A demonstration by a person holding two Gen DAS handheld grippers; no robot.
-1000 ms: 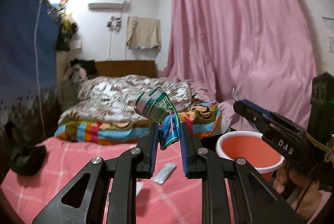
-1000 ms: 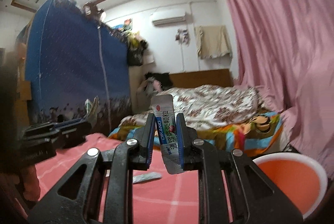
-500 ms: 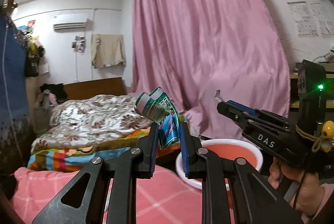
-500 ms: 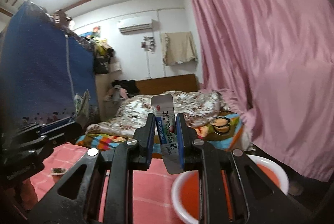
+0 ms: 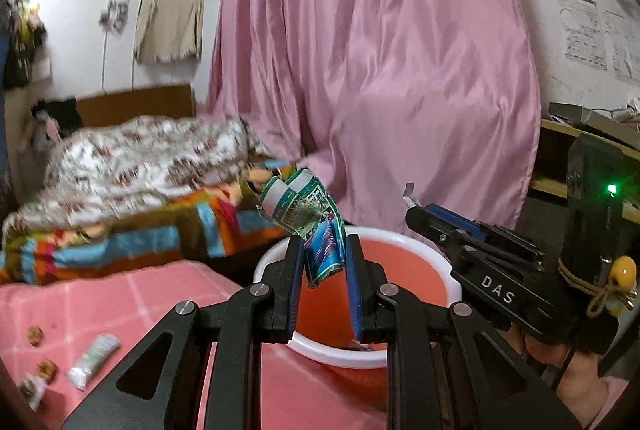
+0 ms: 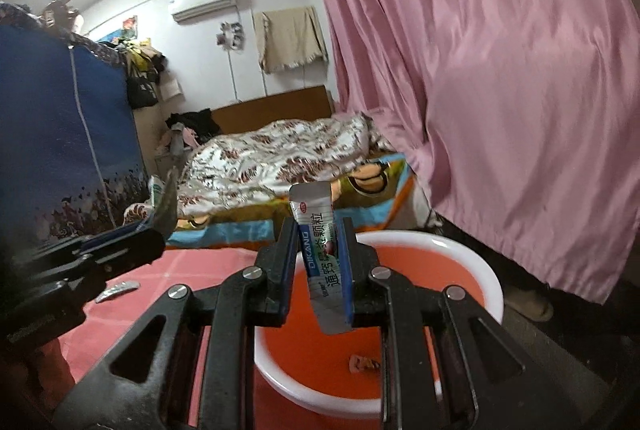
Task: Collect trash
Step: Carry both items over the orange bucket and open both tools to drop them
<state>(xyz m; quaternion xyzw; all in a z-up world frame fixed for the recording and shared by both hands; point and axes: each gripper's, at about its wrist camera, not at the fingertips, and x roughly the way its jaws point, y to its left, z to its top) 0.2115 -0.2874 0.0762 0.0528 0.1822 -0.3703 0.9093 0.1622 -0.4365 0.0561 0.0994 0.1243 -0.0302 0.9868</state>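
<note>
Your left gripper point(image 5: 322, 262) pinches a crumpled green-and-blue foil wrapper point(image 5: 310, 220) between its blue-padded fingers point(image 5: 295, 270), right above the white-rimmed orange plastic basin point(image 5: 404, 278). Your right gripper point(image 6: 318, 266) is clamped on a slim white-and-blue medicine sachet point(image 6: 322, 258) (printed DIKANG), also over that basin, where a small scrap point(image 6: 363, 362) lies on the bottom. Left of the basin, on the pink checked cloth point(image 5: 120, 306), a silver sachet point(image 5: 93, 360) and some bits remain. Beyond stand the bed with its floral quilt point(image 5: 136, 165) and a pink curtain point(image 5: 400, 61).
</note>
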